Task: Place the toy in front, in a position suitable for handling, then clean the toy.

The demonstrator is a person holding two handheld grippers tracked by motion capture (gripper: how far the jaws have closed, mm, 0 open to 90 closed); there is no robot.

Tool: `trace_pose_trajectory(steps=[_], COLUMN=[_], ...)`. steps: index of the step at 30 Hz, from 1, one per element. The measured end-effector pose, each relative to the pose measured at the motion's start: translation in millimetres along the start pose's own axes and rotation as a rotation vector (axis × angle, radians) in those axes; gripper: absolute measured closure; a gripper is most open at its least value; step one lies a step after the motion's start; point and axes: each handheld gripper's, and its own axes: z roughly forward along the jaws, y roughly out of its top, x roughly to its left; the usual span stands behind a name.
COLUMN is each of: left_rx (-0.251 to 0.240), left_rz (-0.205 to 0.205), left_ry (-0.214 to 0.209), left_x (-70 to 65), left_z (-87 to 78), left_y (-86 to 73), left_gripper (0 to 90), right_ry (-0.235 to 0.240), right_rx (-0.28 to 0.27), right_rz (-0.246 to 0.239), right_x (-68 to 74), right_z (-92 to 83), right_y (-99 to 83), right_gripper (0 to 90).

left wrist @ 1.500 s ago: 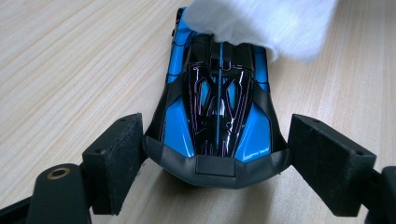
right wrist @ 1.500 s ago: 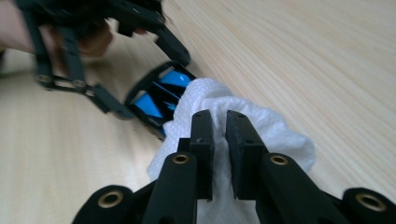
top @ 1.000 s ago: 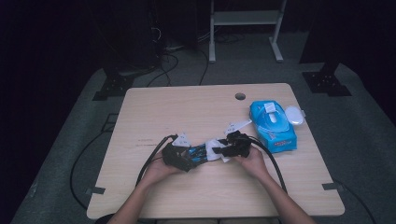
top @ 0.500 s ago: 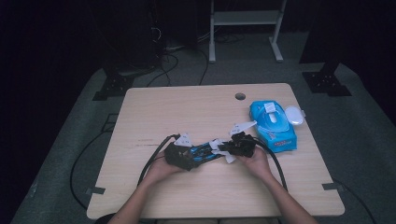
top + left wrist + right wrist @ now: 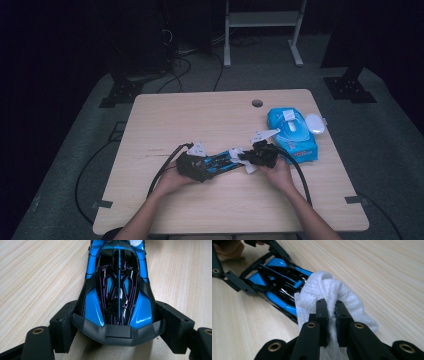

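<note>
A blue and black toy car (image 5: 222,161) lies on the wooden table (image 5: 200,115) in front of the person. My left gripper (image 5: 212,165) holds it by one end. In the left gripper view the pads (image 5: 63,327) press on both sides of the car (image 5: 117,290); these jaws have just been closing on it. My right gripper (image 5: 247,160) is at the car's other end, shut on a crumpled white wipe (image 5: 317,287). The wipe rests against the end of the car (image 5: 274,282) just ahead of that gripper (image 5: 331,307).
A blue pack of wipes (image 5: 295,135) with its white lid flipped open lies at the table's right, close behind the right hand. A cable hole (image 5: 257,103) sits near the far edge. Cables trail off the front edge from both grippers.
The right hand has shifted slightly at the car's end with the wipe. The left hand and the car have kept still.
</note>
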Motion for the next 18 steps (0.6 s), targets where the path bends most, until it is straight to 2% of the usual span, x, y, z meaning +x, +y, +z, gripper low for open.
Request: trace_pose_trajectory(steps=[3,5,9,11,16,18], left_rx=[-0.005,-0.007,-0.005,-0.007,-0.012,-0.015], left_rz=[-0.006,-0.008,-0.011,-0.01,-0.009,-0.012], left_ry=[0.002,0.0,0.001,-0.001,-0.001,-0.003], left_x=[-0.4,0.0,-0.4,-0.2,0.0,0.0], left_z=[-0.5,-1.1,-0.6,-0.4,-0.4,0.3], left_y=[-1.1,-2.1,-1.2,-1.4,-1.9,-1.4], left_gripper=[24.0,23.9,23.9,24.0,23.9,24.0], right_ry=[0.014,0.012,0.061,0.054,0.026,0.03], right_rx=[-0.008,-0.008,-0.024,-0.019,-0.005,-0.013], right_rz=[0.018,0.009,-0.031,-0.046,0.003,0.008], right_x=[-2.4,1.0,12.4,13.3,0.4,1.6], right_z=[0.8,2.4,6.5,6.0,0.9,1.3], right_y=[-1.3,0.5,4.4,5.1,0.7,0.5], right_gripper=[83.1,83.1,82.9,82.9,83.0,83.2])
